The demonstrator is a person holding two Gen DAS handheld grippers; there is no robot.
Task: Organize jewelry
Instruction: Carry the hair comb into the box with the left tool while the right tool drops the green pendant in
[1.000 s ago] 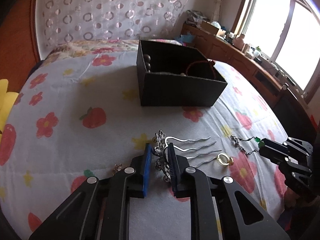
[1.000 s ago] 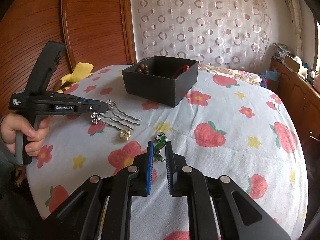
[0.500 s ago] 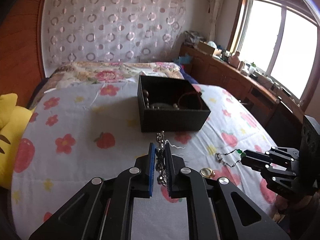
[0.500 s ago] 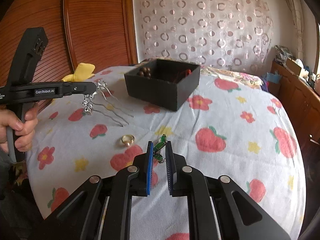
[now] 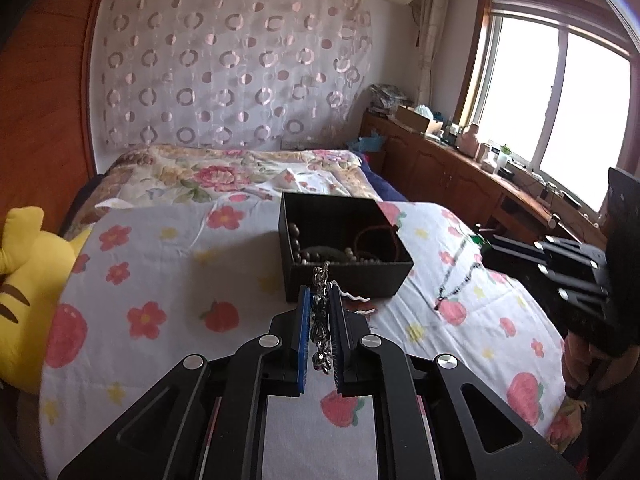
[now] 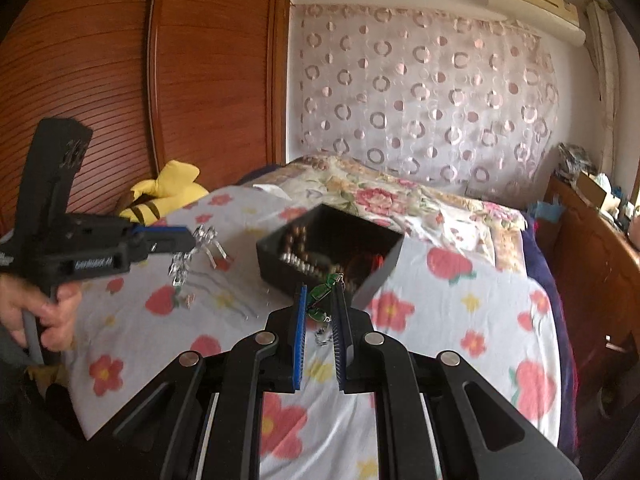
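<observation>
A black open box (image 5: 304,276) (image 6: 276,258) sits on the strawberry bedsheet and holds bead bracelets and a red cord. My left gripper (image 5: 320,300) is shut on a silver hairpin (image 5: 320,320) and holds it in the air just in front of the box; it also shows in the right wrist view (image 6: 192,240) with the hairpin (image 6: 202,240) hanging from it. My right gripper (image 6: 320,296) is shut on a green-beaded chain (image 6: 320,294) near the box's front corner. In the left wrist view the chain (image 5: 456,276) dangles from the right gripper (image 5: 486,246).
A small ring (image 6: 189,299) lies on the sheet to the left. A yellow plush toy (image 5: 28,264) lies at the bed's left edge. A wooden wardrobe stands left, a wooden counter (image 5: 460,168) with clutter runs along the window at right.
Both grippers have lifted their pieces off the sheet and moved toward the box. The hairpin left the bed first, then the green chain rose clear of it.
</observation>
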